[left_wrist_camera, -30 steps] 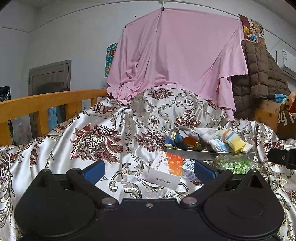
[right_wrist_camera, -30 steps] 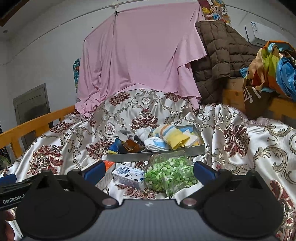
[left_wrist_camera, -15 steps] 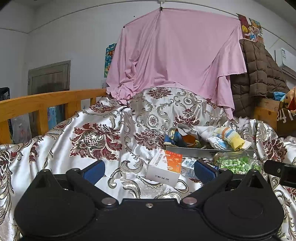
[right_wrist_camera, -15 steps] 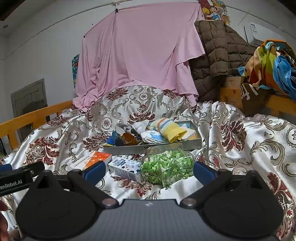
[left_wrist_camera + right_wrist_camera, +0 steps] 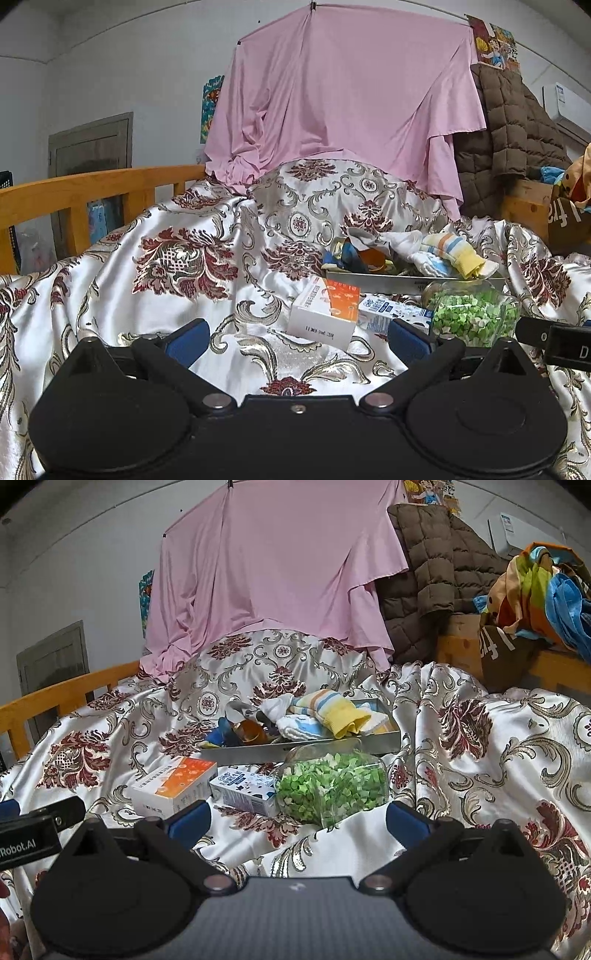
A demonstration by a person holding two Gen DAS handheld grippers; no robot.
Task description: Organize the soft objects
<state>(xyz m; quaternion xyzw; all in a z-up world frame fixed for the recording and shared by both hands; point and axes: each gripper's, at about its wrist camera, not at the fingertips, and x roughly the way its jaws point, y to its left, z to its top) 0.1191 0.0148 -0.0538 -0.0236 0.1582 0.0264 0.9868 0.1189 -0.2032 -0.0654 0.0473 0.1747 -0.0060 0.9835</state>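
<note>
Both grippers hang low over the bed, and each one has its blue fingers spread wide with nothing between them. The left gripper [image 5: 297,338] points at a bare bit of the shiny flowered bedspread [image 5: 177,266]. The right gripper [image 5: 297,818] points at the same spread, a little further to the right.

The soft things are piled in a flat metal tray [image 5: 295,749] that sits on the bed, ahead of both grippers and well apart from them. In the tray is a striped sock with a yellow end [image 5: 332,710], lying on top of a white and blue cloth [image 5: 299,727]. To the left of these are white socks [image 5: 275,705] and a bundle of dark blue and orange cloth [image 5: 240,731]. Some of this bundle hangs over the left end of the tray.

Between the tray and the grippers lie three things in a row. A clear jar of little green bits [image 5: 332,788] lies on its side, just ahead of the right gripper. Beside it is a small blue and white carton [image 5: 243,788]. Left of that is a white and orange box [image 5: 173,786], just ahead of the left gripper's right finger [image 5: 410,336].

From the left gripper, the tray is ahead and off to the right.
</note>
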